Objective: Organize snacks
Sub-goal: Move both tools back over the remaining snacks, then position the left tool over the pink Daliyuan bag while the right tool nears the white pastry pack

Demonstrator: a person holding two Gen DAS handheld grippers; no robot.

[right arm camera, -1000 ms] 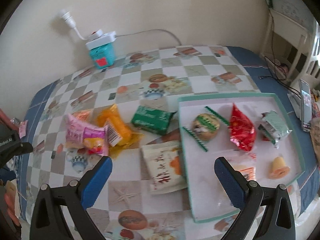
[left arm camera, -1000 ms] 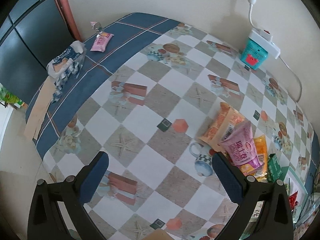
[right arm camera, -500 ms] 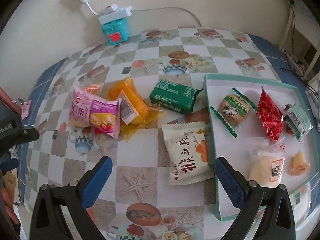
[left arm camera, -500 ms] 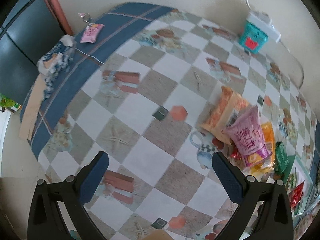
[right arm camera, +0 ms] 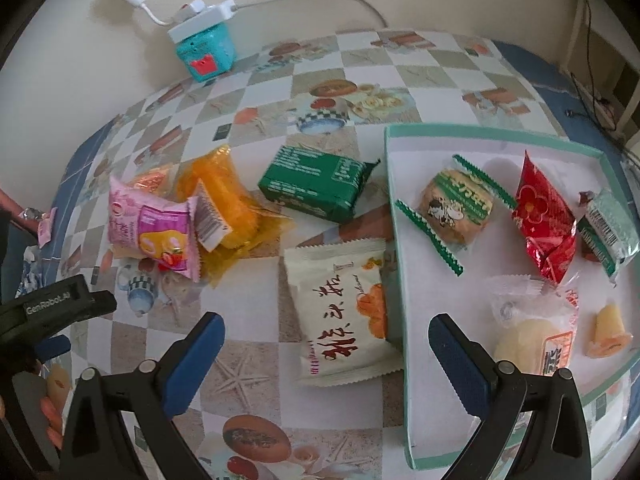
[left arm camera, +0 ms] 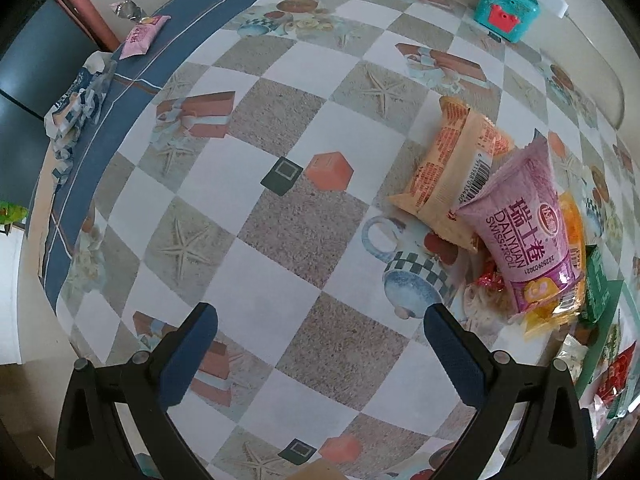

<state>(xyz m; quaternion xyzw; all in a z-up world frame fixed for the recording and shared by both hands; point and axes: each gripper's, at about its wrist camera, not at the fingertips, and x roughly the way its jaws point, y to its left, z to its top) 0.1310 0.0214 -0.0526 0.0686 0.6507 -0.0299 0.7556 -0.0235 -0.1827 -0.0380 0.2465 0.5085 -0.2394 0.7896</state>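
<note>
1. The left gripper [left arm camera: 320, 332] hangs over the checked tablecloth [left arm camera: 280, 216] with its jaws wide apart and nothing between them. The cloth below and ahead of it is bare print.
2. To its right lies a heap of snacks: a pink Swiss-roll pack [left arm camera: 524, 232] rests on a peach wrapper [left arm camera: 448, 168] and on an orange pack [left arm camera: 572, 232].
3. The left edge of the table runs along a blue border [left arm camera: 132, 92], where a crumpled blue-and-white wrapper [left arm camera: 76, 108] and a small pink sachet [left arm camera: 142, 36] lie well apart from the heap.
4. The right gripper [right arm camera: 326, 340] is also open, its jaws spread either side of a cream snack packet [right arm camera: 340, 312] without touching it.
5. That packet's right edge lies against the left wall of the teal-rimmed tray [right arm camera: 394, 248]; whether it overlaps the rim I cannot tell.
6. A green packet [right arm camera: 316, 184] lies just left of the tray's far corner, with bare cloth between it and the cream packet.
7. Inside the tray are a green-edged biscuit pack [right arm camera: 456, 208], a red foil pack [right arm camera: 544, 216], a silver-green wrapper [right arm camera: 608, 232], a clear bun pack [right arm camera: 532, 332] and a small jelly cup [right arm camera: 608, 328]. The tray's near left floor is bare.
8. A teal box [right arm camera: 206, 50] under a white power strip [right arm camera: 200, 20] stands at the wall edge.
</note>
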